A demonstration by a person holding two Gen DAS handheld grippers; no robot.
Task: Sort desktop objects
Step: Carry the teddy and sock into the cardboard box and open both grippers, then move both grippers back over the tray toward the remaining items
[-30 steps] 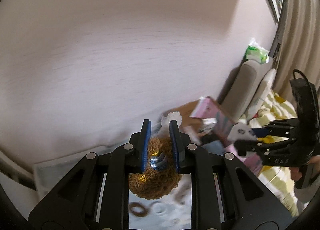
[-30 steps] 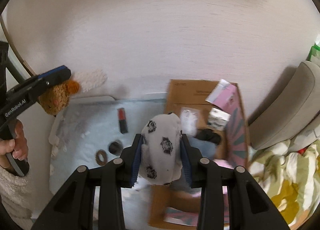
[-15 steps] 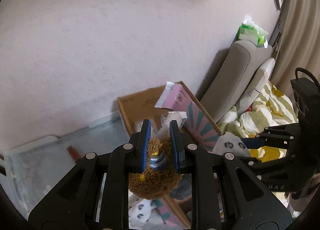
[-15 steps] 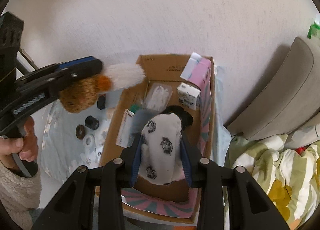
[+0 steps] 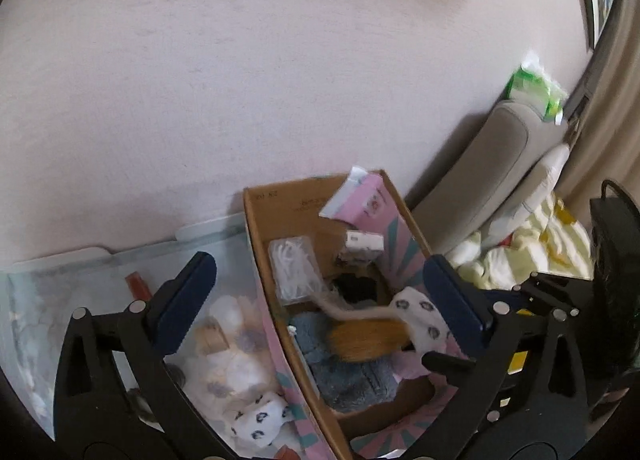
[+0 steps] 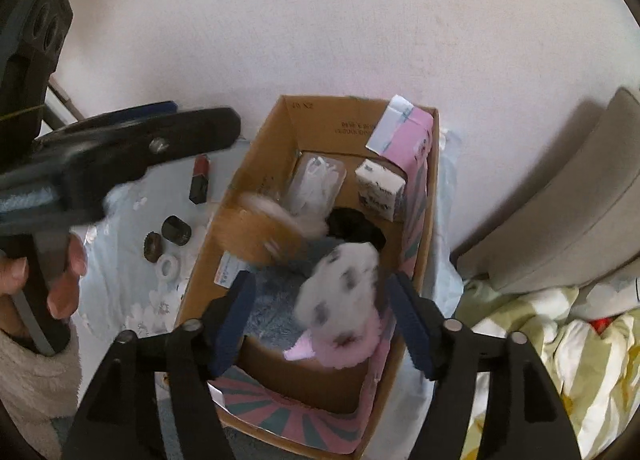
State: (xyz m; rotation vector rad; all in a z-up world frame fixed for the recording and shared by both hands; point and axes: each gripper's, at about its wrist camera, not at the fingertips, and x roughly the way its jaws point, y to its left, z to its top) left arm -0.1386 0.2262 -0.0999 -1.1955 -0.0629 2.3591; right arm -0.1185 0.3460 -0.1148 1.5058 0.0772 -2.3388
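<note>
My left gripper (image 5: 316,276) hangs above an open cardboard box (image 5: 256,228), its jaws opening wide with nothing pressed between them. Below it a brown plush toy (image 5: 368,340) with a white tail falls, blurred, into the box. My right gripper (image 6: 320,292) is over the near end of the same box (image 6: 434,180), and its jaws are opening too. A white spotted sock (image 6: 344,292) drops, blurred, between them, and the pads do not touch it. The right wrist view shows the plush toy (image 6: 264,228) inside the box and the left gripper (image 6: 200,120) at the upper left.
The box holds a clear bag (image 6: 316,180), a white carton (image 6: 380,188), a pink carton (image 6: 408,140) and a blue-grey fluffy cloth (image 6: 272,300). Left of it lie a lipstick (image 6: 200,180), a black cap (image 6: 176,230), two rings and another spotted sock (image 5: 260,420). Bedding (image 6: 560,340) is on the right.
Both grippers came over the box and sank toward it, then their jaws parted. The plush toy left the left gripper and the sock left the right; both are dropping into the box.
</note>
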